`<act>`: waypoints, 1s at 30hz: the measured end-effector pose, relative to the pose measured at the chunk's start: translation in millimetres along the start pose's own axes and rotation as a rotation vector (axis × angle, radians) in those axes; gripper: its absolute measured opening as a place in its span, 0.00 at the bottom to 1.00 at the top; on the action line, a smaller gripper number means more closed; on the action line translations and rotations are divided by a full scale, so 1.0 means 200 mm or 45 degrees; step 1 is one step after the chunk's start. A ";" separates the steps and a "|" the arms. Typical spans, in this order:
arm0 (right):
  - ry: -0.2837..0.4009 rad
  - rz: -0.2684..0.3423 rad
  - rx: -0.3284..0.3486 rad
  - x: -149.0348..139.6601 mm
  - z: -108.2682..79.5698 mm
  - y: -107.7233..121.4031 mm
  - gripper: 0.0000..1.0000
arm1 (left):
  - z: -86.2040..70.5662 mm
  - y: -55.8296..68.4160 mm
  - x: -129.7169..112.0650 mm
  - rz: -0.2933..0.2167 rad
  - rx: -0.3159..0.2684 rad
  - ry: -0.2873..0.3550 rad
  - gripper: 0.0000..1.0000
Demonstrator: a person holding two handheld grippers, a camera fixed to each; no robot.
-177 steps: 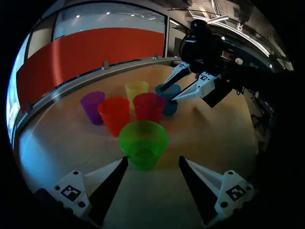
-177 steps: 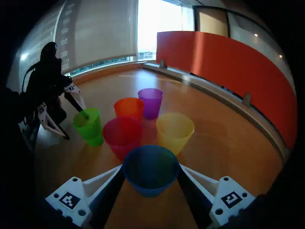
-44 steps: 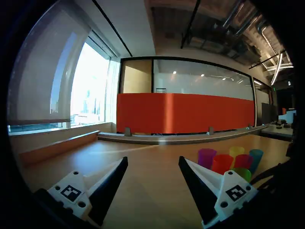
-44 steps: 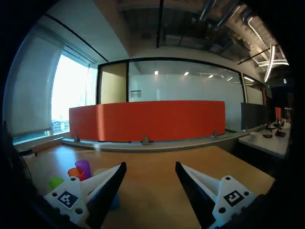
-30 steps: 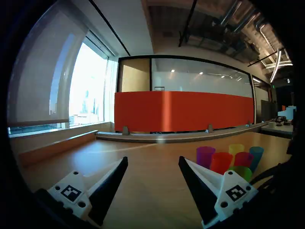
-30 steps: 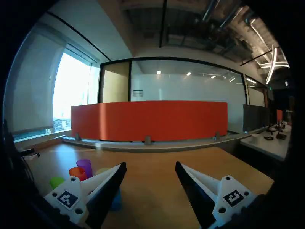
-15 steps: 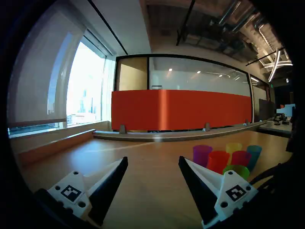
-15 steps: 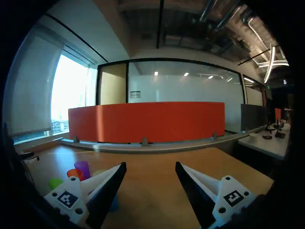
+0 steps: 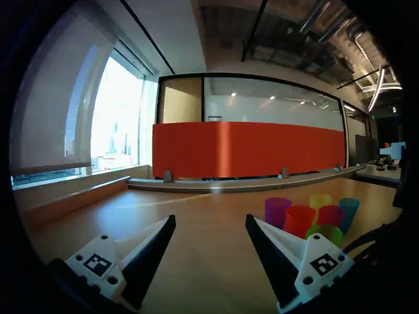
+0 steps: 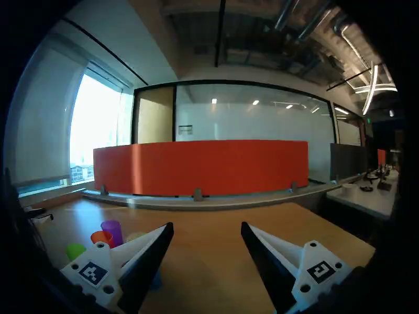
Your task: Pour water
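Note:
Several coloured plastic cups stand together on the wooden table [image 9: 209, 209]. In the left gripper view they sit at the right: purple cup [image 9: 276, 210], orange cup [image 9: 299, 220], yellow cup [image 9: 320, 201], pink cup [image 9: 331, 215], blue cup [image 9: 349, 212] and green cup [image 9: 324, 234], partly behind my right finger. My left gripper [image 9: 209, 226] is open and holds nothing. In the right gripper view the purple cup [image 10: 111, 231], orange cup [image 10: 99, 237] and green cup [image 10: 75, 250] show at the lower left, beside my left finger. My right gripper [image 10: 206, 232] is open and holds nothing.
An orange partition [image 9: 246, 149] on a low ledge [image 9: 230, 184] runs along the table's far edge, glass walls behind it. Bright windows [image 9: 112, 131] lie to the left. Another desk [image 10: 361, 196] with small items stands at the far right.
Since 5.9 s ago both grippers have drawn back from the cups and tipped up to face the room. Over the last second the views only drift slightly.

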State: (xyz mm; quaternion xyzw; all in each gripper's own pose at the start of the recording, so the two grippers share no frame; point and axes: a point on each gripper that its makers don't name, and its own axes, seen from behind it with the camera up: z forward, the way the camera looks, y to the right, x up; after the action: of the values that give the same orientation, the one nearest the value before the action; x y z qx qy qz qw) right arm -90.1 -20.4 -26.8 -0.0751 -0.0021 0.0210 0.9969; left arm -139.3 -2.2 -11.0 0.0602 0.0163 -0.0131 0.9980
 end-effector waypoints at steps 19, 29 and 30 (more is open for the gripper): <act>0.094 -0.080 -0.032 -0.10 -0.02 0.08 0.99 | 0.00 0.00 0.00 0.003 0.001 0.001 0.99; 0.091 0.012 -0.014 -0.23 0.02 0.12 0.99 | 0.00 0.00 0.00 0.003 0.001 0.001 0.99; 0.092 0.010 -0.014 -0.23 0.02 0.12 0.99 | 0.00 0.00 0.00 0.003 0.001 0.001 0.99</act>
State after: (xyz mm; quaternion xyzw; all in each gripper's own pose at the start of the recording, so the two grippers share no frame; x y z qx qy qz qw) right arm -137.8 1.5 -26.4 -0.0815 0.0340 0.0223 0.9958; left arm -140.0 -2.9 -11.1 0.0607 0.0166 -0.0121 0.9979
